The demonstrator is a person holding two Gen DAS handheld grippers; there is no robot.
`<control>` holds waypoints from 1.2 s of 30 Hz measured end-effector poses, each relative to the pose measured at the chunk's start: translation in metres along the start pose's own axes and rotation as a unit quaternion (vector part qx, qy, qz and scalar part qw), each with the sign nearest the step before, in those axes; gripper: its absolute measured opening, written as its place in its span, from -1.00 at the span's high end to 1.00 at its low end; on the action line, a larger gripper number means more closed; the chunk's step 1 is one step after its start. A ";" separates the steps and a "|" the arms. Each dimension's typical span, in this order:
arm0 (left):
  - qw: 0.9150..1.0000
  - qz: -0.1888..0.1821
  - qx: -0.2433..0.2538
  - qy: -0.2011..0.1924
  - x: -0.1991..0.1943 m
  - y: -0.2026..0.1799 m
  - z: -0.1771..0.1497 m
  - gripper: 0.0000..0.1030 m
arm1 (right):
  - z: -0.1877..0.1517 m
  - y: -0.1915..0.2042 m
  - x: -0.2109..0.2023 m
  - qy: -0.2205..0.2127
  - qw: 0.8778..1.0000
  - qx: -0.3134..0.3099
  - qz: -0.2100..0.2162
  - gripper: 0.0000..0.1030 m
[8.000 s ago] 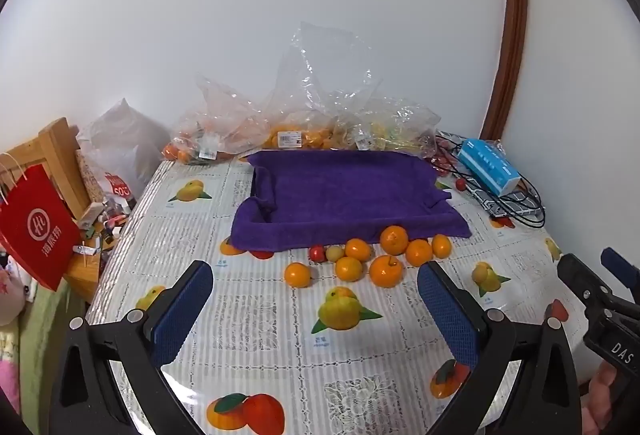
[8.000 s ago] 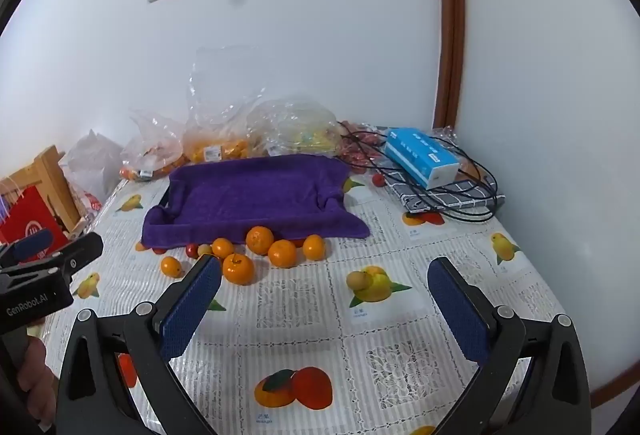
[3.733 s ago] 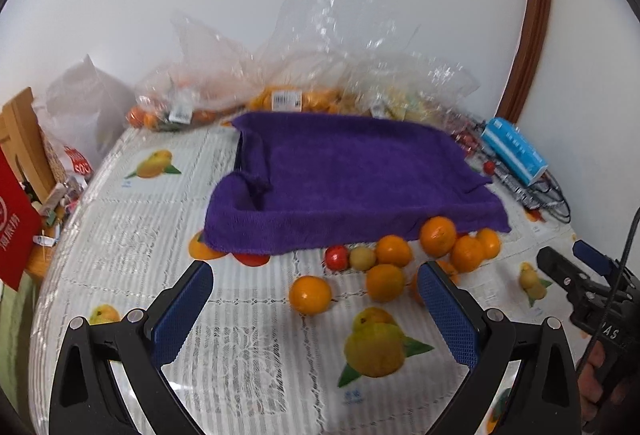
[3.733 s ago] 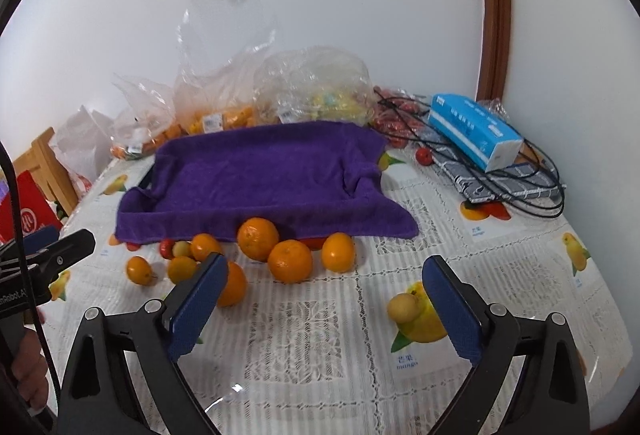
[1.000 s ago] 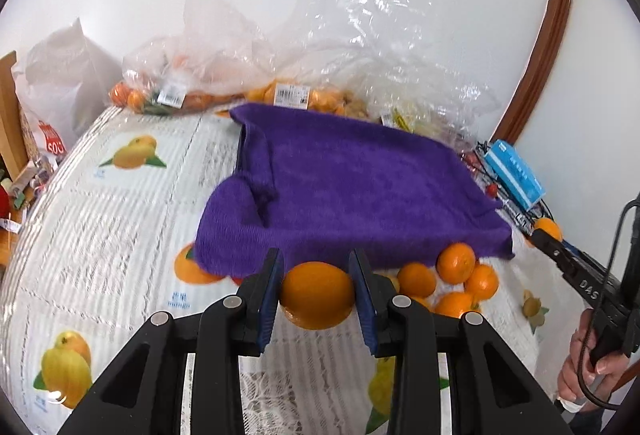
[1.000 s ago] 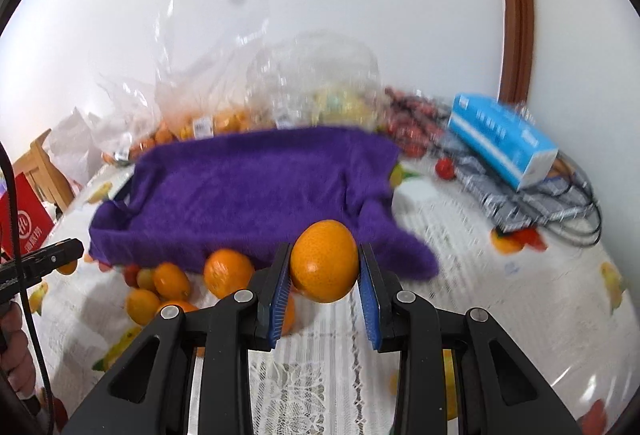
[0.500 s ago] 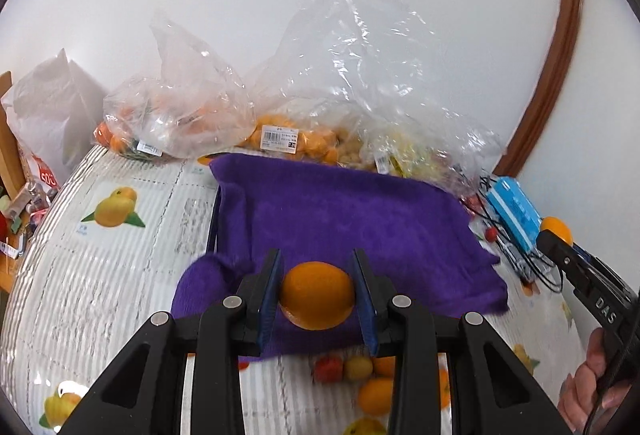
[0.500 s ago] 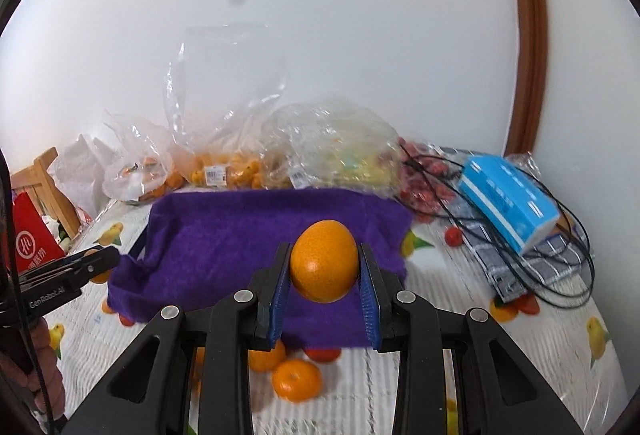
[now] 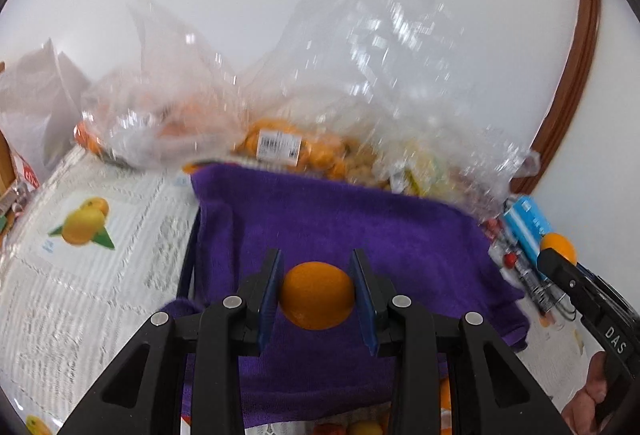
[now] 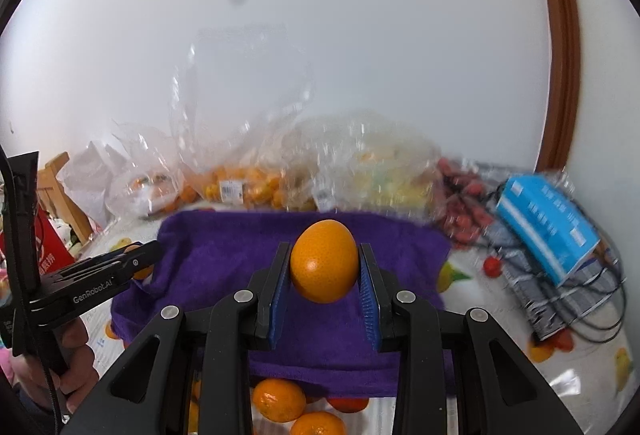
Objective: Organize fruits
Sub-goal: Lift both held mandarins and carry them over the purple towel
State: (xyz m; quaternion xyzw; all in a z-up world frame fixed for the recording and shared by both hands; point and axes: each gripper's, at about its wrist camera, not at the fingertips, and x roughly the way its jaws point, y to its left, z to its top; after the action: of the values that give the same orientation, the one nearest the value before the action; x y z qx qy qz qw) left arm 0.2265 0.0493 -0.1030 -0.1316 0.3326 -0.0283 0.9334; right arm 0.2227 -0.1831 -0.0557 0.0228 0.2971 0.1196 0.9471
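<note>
My left gripper (image 9: 316,293) is shut on an orange (image 9: 317,296) and holds it above the purple towel-lined tray (image 9: 360,223). My right gripper (image 10: 324,275) is shut on another orange (image 10: 324,261), also held above the purple tray (image 10: 224,255). Loose oranges (image 10: 278,399) lie on the tablecloth in front of the tray. Each gripper shows in the other's view: the right one (image 9: 560,253) at the tray's right side, the left one (image 10: 140,261) at its left side.
Clear plastic bags of fruit (image 9: 288,147) stand behind the tray against the white wall. A blue tissue box (image 10: 548,231) lies on cables and a grey pouch (image 10: 532,299) at the right. A red paper bag (image 10: 44,251) and a wooden chair (image 10: 56,179) are at the left.
Both grippers, each holding its orange, have moved forward over the purple tray. The loose oranges have slipped to the bottom edge of both views.
</note>
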 end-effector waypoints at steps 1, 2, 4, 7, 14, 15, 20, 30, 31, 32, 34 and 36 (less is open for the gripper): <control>1.000 0.001 0.000 0.003 0.003 0.002 -0.002 0.37 | -0.002 -0.002 0.004 0.006 1.000 0.003 0.001 0.38; 1.000 0.003 -0.001 0.002 0.005 0.003 -0.004 0.37 | -0.004 -0.005 0.009 0.013 1.000 0.008 0.002 0.38; 1.000 0.008 -0.001 0.004 0.009 0.007 -0.006 0.37 | -0.008 -0.009 0.018 0.026 1.000 0.016 0.001 0.38; 1.000 0.007 -0.014 0.008 0.015 0.014 -0.008 0.37 | -0.012 -0.015 0.028 0.037 0.999 0.024 -0.007 0.38; 1.000 0.012 -0.019 0.003 0.019 0.018 -0.010 0.37 | -0.027 -0.021 0.055 0.076 0.997 0.032 -0.003 0.38; 1.000 0.013 -0.018 0.005 0.021 0.018 -0.010 0.37 | -0.029 -0.021 0.058 0.080 0.996 0.033 -0.001 0.38; 1.000 0.015 -0.016 0.016 0.028 0.016 -0.012 0.37 | -0.035 -0.019 0.070 0.098 0.995 0.029 0.003 0.38; 0.999 0.023 -0.006 0.042 0.037 0.012 -0.014 0.37 | -0.042 -0.020 0.086 0.126 0.992 0.024 -0.010 0.38; 0.999 0.024 -0.004 0.043 0.038 0.011 -0.014 0.37 | -0.042 -0.020 0.088 0.129 0.991 0.024 -0.011 0.38; 0.999 0.024 -0.003 0.045 0.038 0.010 -0.014 0.37 | -0.043 -0.020 0.089 0.131 0.991 0.025 -0.010 0.38; 0.998 0.024 -0.002 0.049 0.039 0.010 -0.014 0.37 | -0.044 -0.019 0.091 0.133 0.991 0.021 -0.012 0.38; 0.998 0.024 -0.002 0.050 0.040 0.010 -0.014 0.37 | -0.044 -0.017 0.090 0.133 0.991 0.016 -0.016 0.37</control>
State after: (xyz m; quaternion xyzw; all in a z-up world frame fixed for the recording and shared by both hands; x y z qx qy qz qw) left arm 0.2482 0.0498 -0.1405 -0.1243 0.3823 -0.0119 0.9156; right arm 0.2728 -0.1795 -0.1445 0.0172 0.4230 0.1020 0.9002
